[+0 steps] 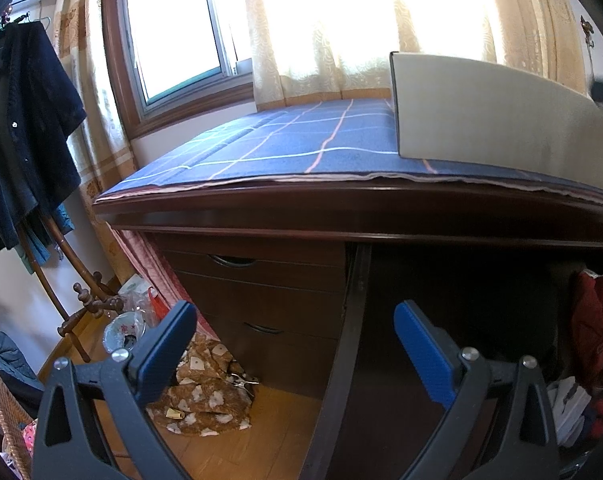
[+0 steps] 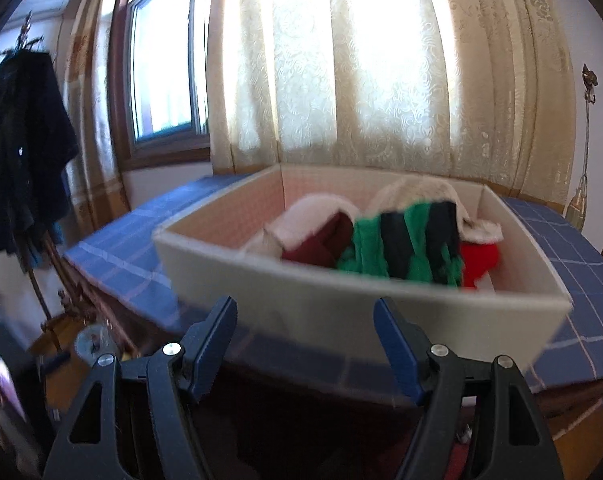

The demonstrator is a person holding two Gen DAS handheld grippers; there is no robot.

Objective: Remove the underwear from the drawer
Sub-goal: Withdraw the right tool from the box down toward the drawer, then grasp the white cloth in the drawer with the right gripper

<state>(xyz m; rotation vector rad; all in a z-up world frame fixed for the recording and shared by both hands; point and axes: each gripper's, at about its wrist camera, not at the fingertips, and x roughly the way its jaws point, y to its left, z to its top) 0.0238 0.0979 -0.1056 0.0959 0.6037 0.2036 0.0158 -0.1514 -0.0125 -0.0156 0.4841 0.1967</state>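
Your right gripper is open and empty, just short of the white box on the worktop. The underwear heaped inside is soft and light; pinch a raised fold. Your left gripper, open too, sees only the box's outer wall and closed drawers.

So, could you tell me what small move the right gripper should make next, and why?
Probably ease the right gripper forward over the near wall of the white box toward the green-and-navy striped garment. Its jaws stand open and empty, short of the box, and that garment lies on top of the pile, nearest the gripper.
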